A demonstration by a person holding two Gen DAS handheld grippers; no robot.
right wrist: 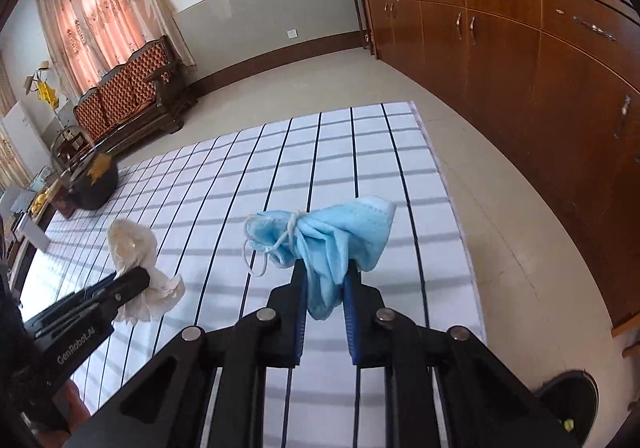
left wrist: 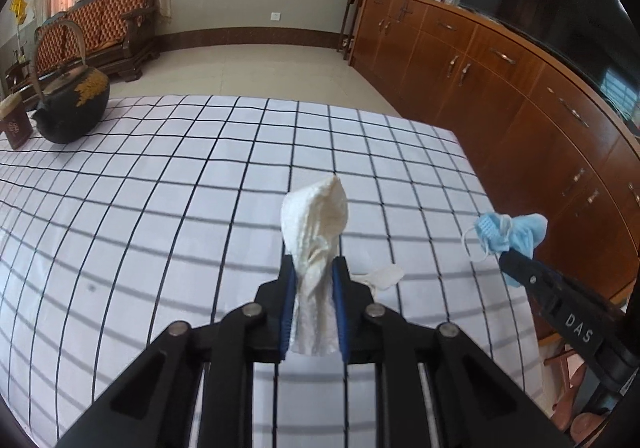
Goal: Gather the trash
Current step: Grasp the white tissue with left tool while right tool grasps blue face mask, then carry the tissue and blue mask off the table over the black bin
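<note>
Left gripper [left wrist: 314,268] holds tissue wad [left wrist: 316,248] above tablecloth [left wrist: 160,207], right gripper [right wrist: 326,276] just right of it holds face mask [right wrist: 324,236] near cloth's right edge. Small scrap [left wrist: 382,275] lies on cloth between them. Kettle [left wrist: 74,103] on far-left of cloth, box [left wrist: 16,125] beside it. Cabinets [left wrist: 500,87] along right, sofa [left wrist: 104,23] far left behind table.

A white, black-gridded cloth [left wrist: 200,187] covers the surface, where a dark teapot [left wrist: 74,103], a brown box [left wrist: 16,125] and a small white scrap [left wrist: 382,275] rest.
</note>
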